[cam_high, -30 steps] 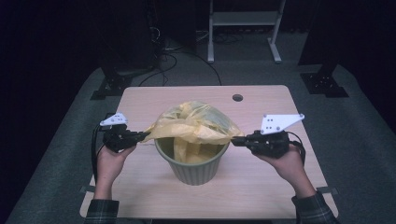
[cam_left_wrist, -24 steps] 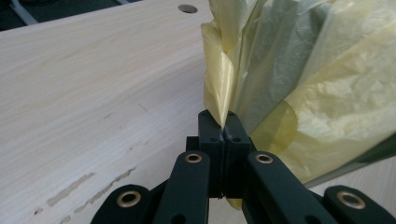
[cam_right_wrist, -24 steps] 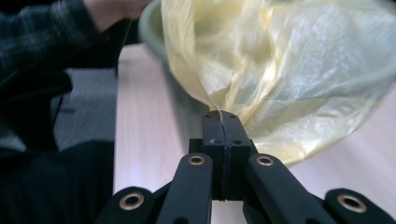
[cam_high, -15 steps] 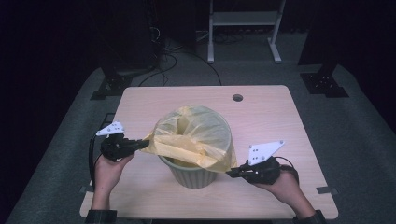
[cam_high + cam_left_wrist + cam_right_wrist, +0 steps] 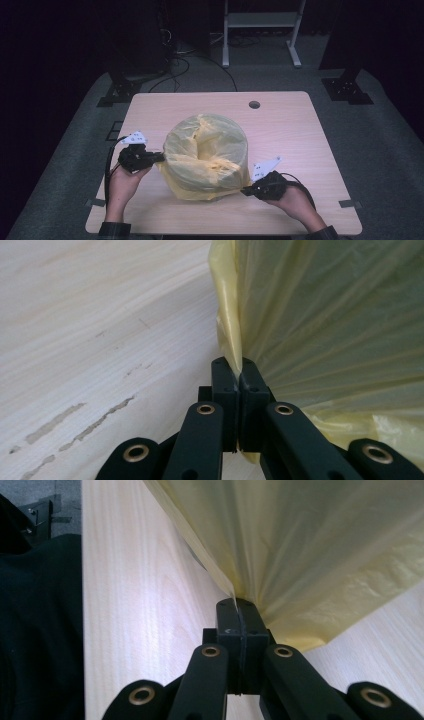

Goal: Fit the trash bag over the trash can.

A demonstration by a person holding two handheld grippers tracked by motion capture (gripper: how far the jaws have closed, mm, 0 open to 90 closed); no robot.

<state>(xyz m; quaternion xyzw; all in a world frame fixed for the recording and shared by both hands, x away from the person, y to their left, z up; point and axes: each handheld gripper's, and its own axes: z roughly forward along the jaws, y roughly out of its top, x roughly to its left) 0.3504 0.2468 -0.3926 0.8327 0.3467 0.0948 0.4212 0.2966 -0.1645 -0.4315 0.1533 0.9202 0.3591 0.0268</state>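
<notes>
Bag-lining work at a wooden table (image 5: 300, 130): I have a yellow plastic bag (image 5: 207, 155) draped over a bin that stands near the middle of the tabletop, its film covering the sides almost to the base. My left gripper (image 5: 159, 157) is clenched on a pleat of the bag's edge at the left side, and in the left gripper view the film (image 5: 320, 315) fans out tight from the closed jaws. My right gripper (image 5: 246, 190) is clamped on the opposite edge, low at the front right near the tabletop, with the film (image 5: 310, 540) stretched away from it. I judge the main risk to be tearing: thin plastic pulled taut from two pinch points could split or slip free. Uneven downward pull could also tip the bin or drag it across the table.
</notes>
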